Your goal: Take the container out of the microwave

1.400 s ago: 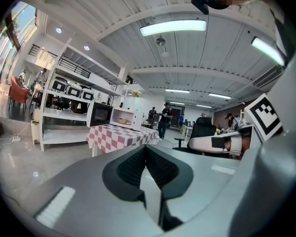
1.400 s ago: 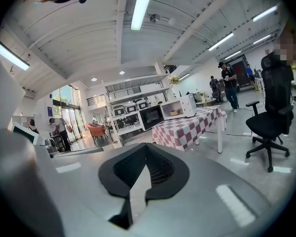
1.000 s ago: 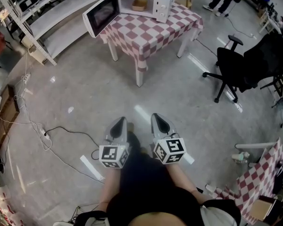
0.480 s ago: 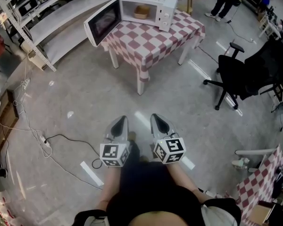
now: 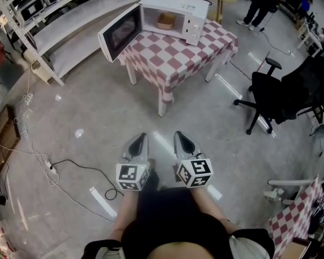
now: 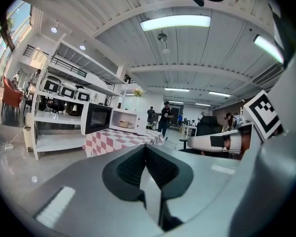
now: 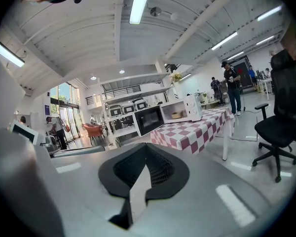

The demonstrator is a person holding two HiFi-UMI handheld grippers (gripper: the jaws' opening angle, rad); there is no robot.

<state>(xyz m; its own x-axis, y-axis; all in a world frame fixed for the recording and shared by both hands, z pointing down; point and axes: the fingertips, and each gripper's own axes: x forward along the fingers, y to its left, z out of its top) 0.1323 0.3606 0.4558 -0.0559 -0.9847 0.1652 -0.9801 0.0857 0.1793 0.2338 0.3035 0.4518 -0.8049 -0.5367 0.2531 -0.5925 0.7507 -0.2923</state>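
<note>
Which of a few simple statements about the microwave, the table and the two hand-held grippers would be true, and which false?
1. The microwave has its door open. True.
2. The container sits on the checkered table, outside the microwave. False: it is inside the microwave.
3. The left hand-held gripper and the right hand-held gripper are both shut and empty. True.
4. The left hand-held gripper touches the checkered table. False: bare floor lies between them.
</note>
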